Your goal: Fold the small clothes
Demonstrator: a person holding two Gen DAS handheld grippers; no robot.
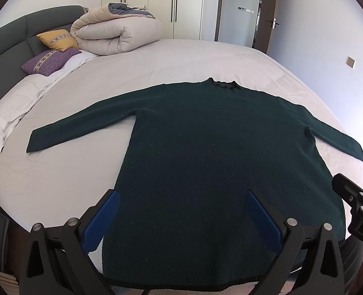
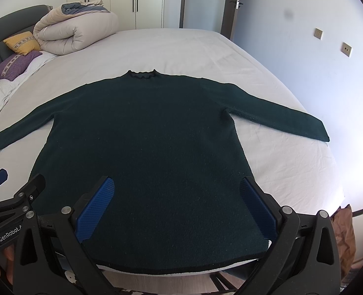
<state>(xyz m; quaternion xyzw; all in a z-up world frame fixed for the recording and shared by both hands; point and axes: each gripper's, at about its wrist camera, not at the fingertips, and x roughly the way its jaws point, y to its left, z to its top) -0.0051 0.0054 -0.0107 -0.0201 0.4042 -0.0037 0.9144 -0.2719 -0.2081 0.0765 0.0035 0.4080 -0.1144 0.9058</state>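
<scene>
A dark green long-sleeved knit sweater (image 1: 218, 147) lies flat on the white-sheeted bed (image 1: 181, 59), hem at the near edge, frilled collar pointing toward the far edge, both sleeves spread outward. You hold your left tongs (image 1: 181, 217) spread wide over the sweater's near left part, its blue pads (image 1: 101, 221) apart and gripping nothing; the left pad sits along the garment's left side edge. Your right tongs (image 2: 176, 206) hang likewise released over the hem's right part, with the right pad (image 2: 257, 205) near the sweater's right side edge. Each pair of tongs shows at the margin of the other's view. At the bed's far left corner, a rolled beige duvet (image 1: 117, 34) rests beside a yellow cushion (image 1: 57, 39) and a purple cushion (image 1: 49, 61) against the dark grey headboard (image 1: 14, 39).
</scene>
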